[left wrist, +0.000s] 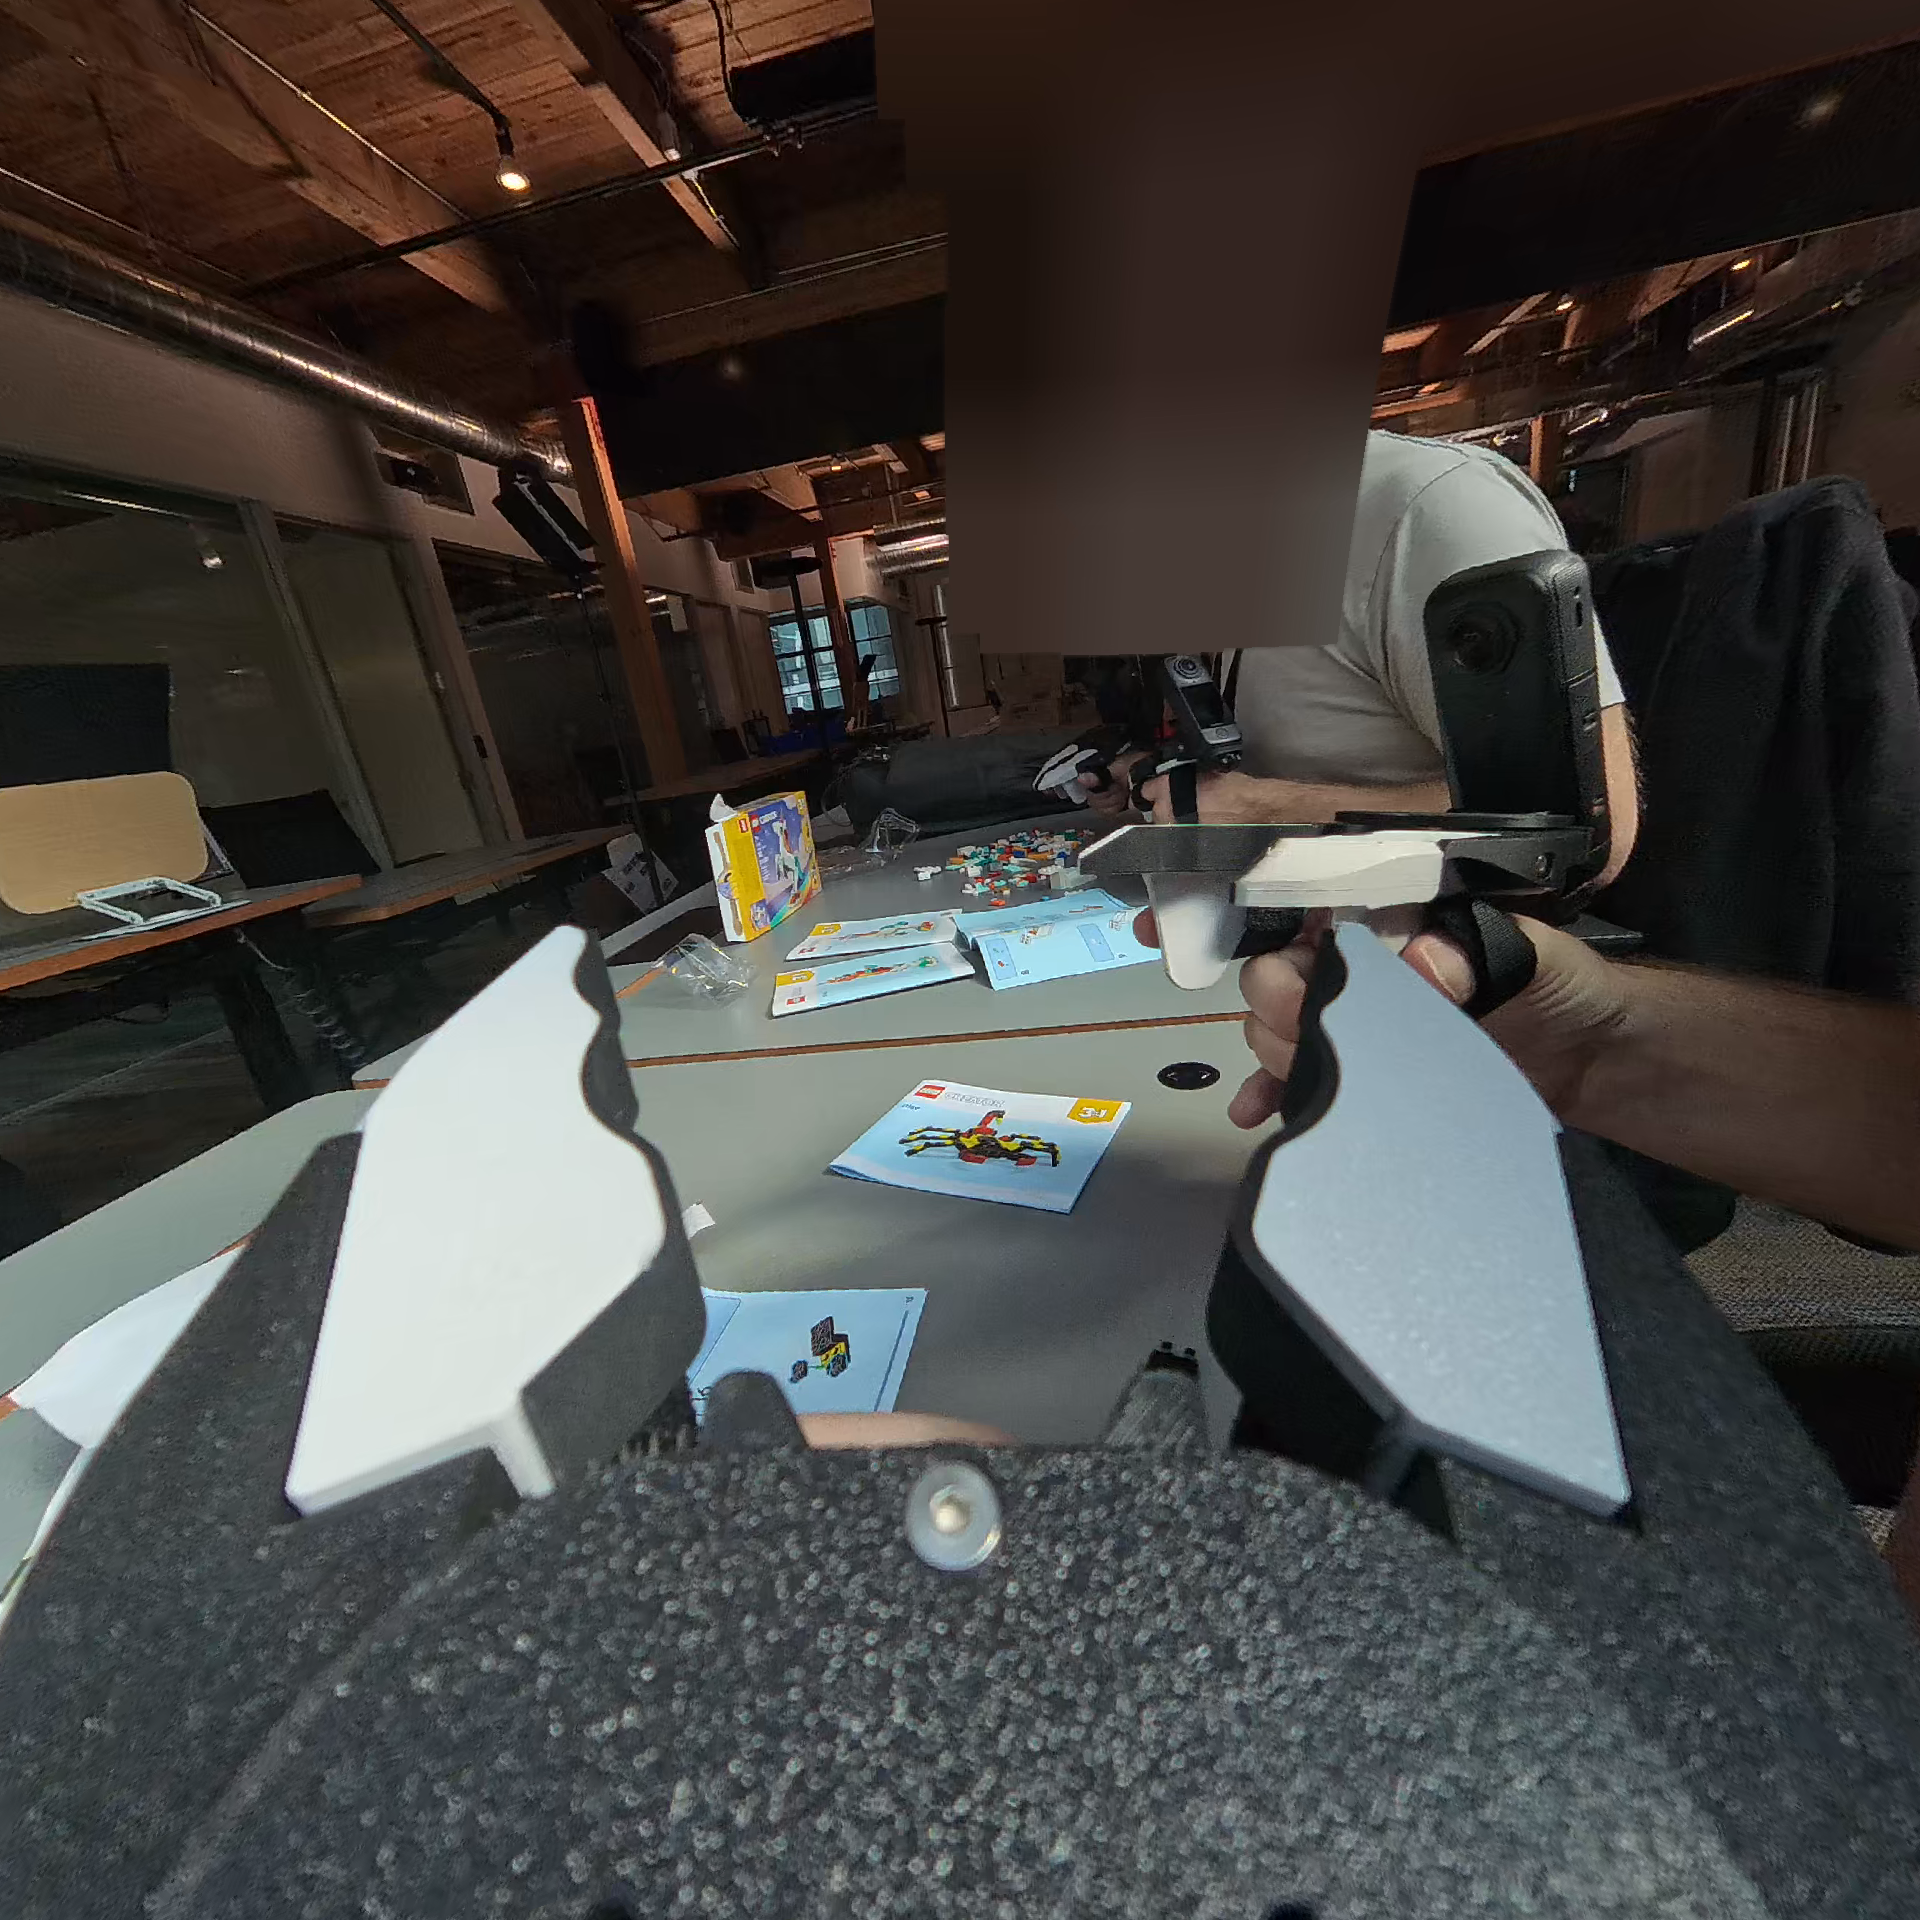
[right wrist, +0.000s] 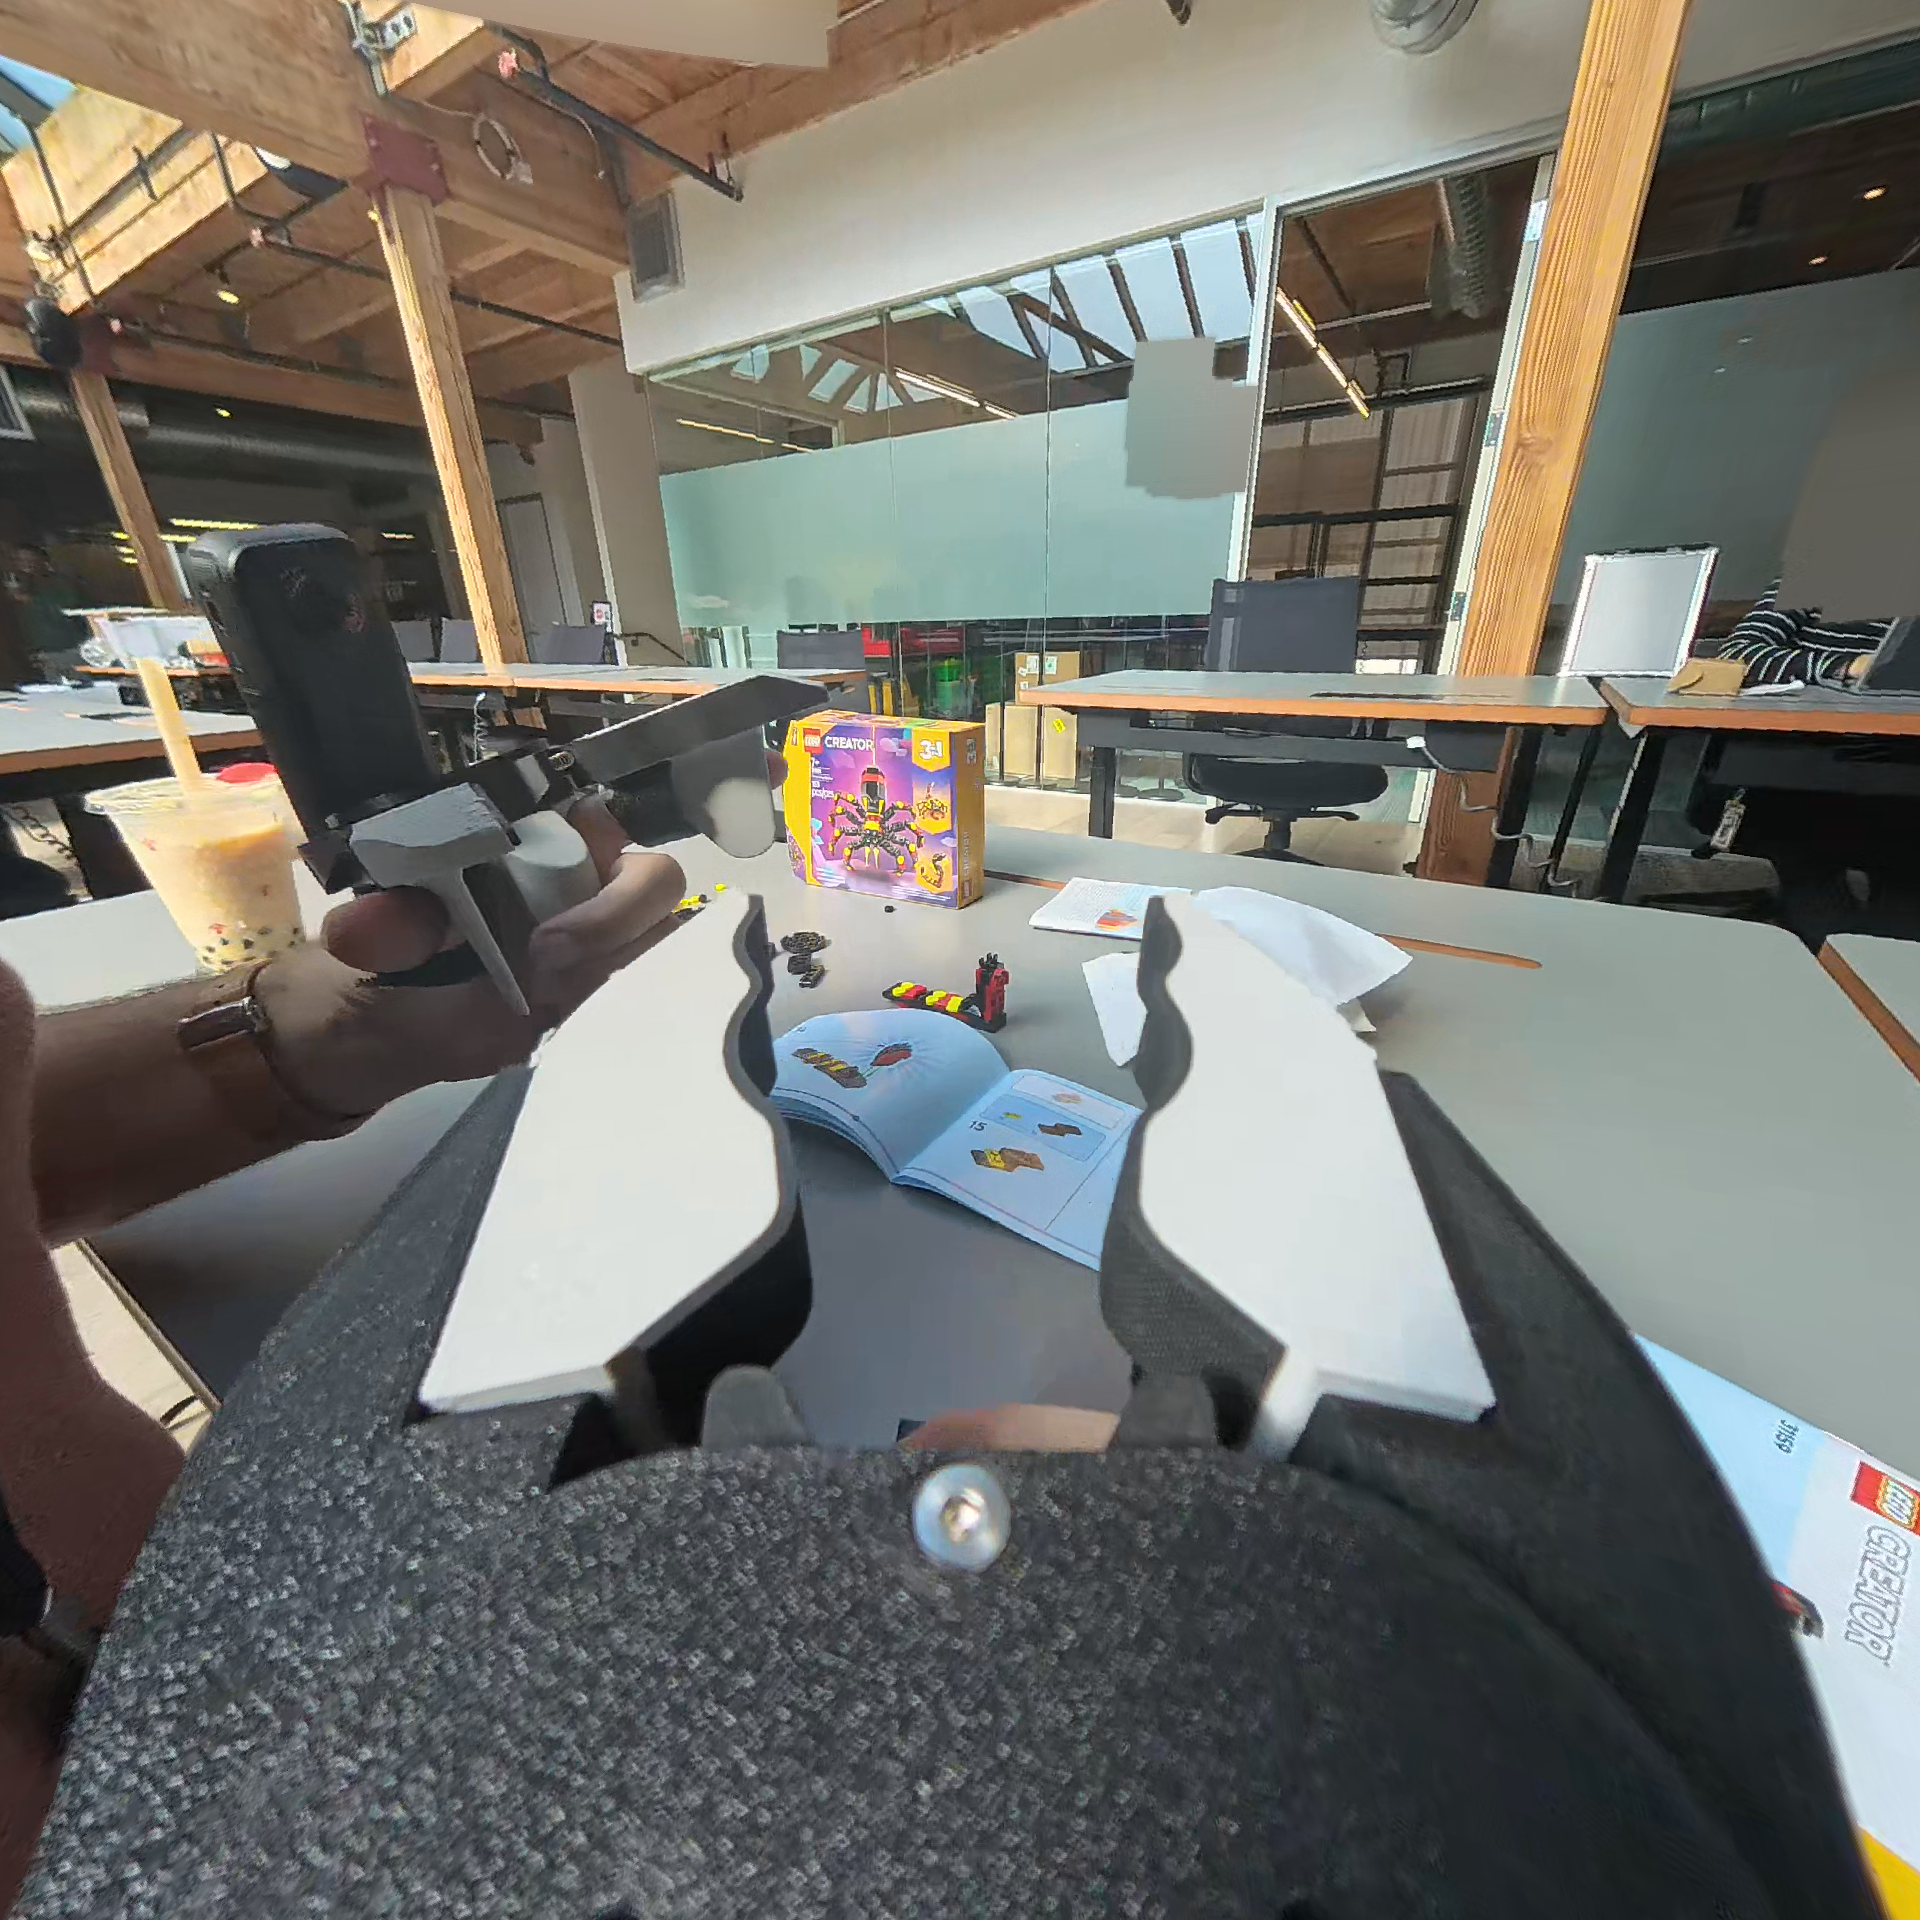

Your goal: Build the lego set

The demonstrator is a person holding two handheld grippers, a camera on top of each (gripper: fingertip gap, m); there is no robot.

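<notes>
Both the left gripper (left wrist: 961, 1049) and right gripper (right wrist: 951, 961) hang empty above the table (right wrist: 1558, 1091), fingers spread apart. The half-built model (right wrist: 951, 995) sits at twelve o'clock beyond the open booklet (right wrist: 966, 1122). Judging by this, a reading pause; next, fetching loose pieces (right wrist: 805, 956) at eleven o'clock.

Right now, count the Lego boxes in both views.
2. One yellow box stands on the far table left of the loose bricks, in the left wrist view. The other box stands beyond the open booklet, in the right wrist view. More may be hidden.
</notes>
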